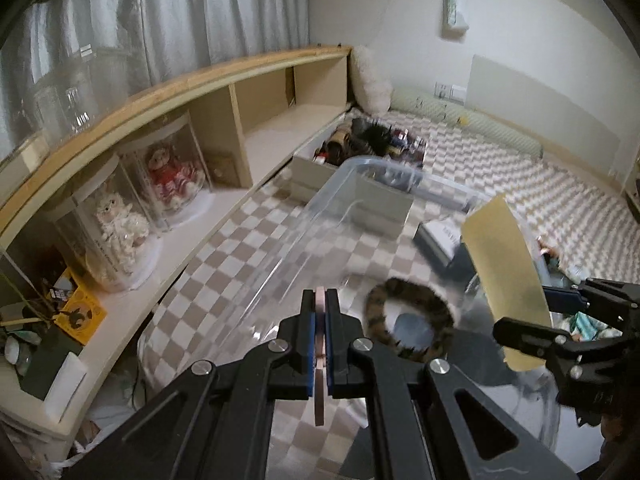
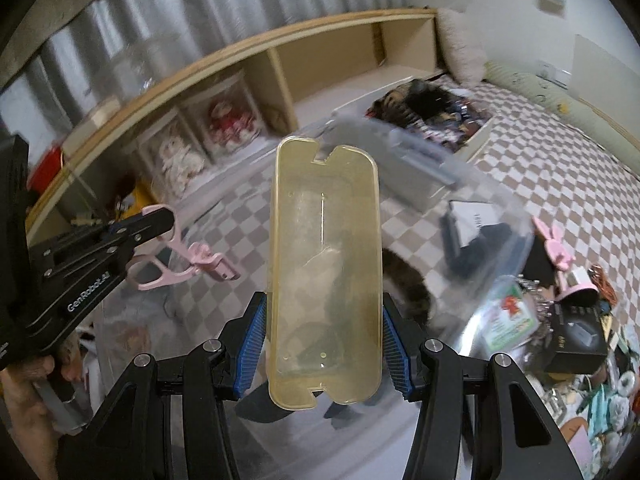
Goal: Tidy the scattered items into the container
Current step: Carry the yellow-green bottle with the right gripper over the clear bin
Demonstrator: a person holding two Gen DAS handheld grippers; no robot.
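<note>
Between gripper pads, translucent yellowish tray (image 2: 324,272)

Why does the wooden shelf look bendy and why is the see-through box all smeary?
Left wrist view: the fisheye lens bows the long wooden shelf; the clear plastic storage box is smeared by motion blur. Right wrist view: the same shelf curves, the box streaks, while the yellowish translucent plastic tray stays sharp.
</note>
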